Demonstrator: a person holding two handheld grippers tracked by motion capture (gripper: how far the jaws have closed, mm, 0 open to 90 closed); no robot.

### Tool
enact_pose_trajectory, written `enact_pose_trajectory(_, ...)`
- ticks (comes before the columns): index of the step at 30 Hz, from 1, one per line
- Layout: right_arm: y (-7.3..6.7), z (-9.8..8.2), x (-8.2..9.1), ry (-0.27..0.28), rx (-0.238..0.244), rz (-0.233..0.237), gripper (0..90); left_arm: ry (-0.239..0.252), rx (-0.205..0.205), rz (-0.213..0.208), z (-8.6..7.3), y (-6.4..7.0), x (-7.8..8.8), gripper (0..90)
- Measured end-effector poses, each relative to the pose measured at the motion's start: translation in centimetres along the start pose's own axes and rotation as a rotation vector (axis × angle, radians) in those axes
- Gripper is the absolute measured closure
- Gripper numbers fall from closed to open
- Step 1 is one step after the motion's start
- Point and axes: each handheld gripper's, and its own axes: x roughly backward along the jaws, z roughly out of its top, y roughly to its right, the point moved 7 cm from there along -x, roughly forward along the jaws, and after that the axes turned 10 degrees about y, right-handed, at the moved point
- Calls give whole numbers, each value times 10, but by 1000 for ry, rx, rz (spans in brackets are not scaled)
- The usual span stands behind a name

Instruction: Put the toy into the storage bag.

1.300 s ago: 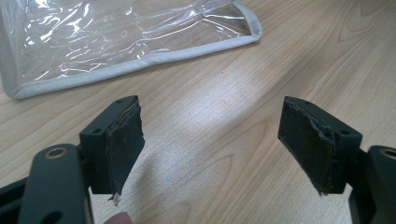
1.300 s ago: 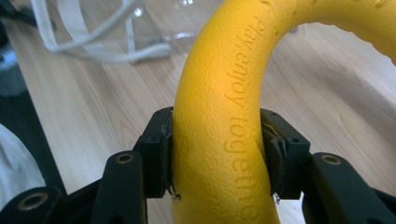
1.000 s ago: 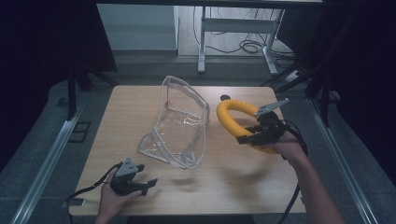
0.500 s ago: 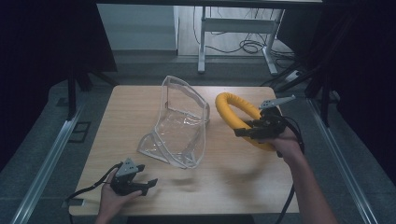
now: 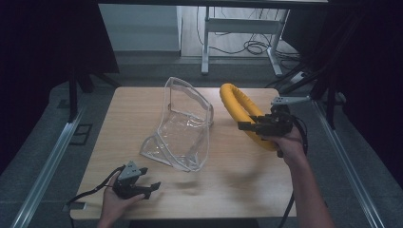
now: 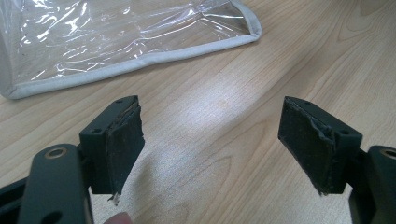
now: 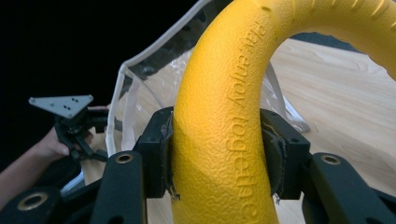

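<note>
ring: yellow foam ring (image 5: 240, 110) held up above the table's right side, just beside the clear bag
right hand-held gripper (image 5: 248, 127): pinching the ring
left hand-held gripper (image 5: 147, 190): jaws spread, empty, near front edge
clear bag (image 5: 183, 126): mid-table (image 5: 247, 190), mouth open

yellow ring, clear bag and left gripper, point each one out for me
yellow ring (image 7: 219, 140), right gripper view, textured tube between the jaws
clear bag (image 5: 183, 130), high view, middle panel
left gripper (image 6: 210, 149), left gripper view, between its open fingertips

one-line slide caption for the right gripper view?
Right gripper fingers clamp a yellow foam ring above the table, clear pouch behind.
</note>
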Motion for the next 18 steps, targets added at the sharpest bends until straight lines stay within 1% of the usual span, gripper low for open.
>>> enact_pose_trajectory(7, -3, 7, -2, 93, -41, 12, 506, 4, 1, 0, 0, 0, 0, 220)
enact_pose_trajectory(9, -4, 8, -3, 104, -47, 21, 506, 3, 1, 0, 0, 0, 0, 220)
enact_pose_trajectory(13, -5, 8, -6, 124, -77, 41, 506, 3, 2, 0, 0, 0, 0, 220)
enact_pose_trajectory(18, -7, 7, -9, 137, -83, 46, 506, 2, 2, -1, 0, 0, -1, 220)
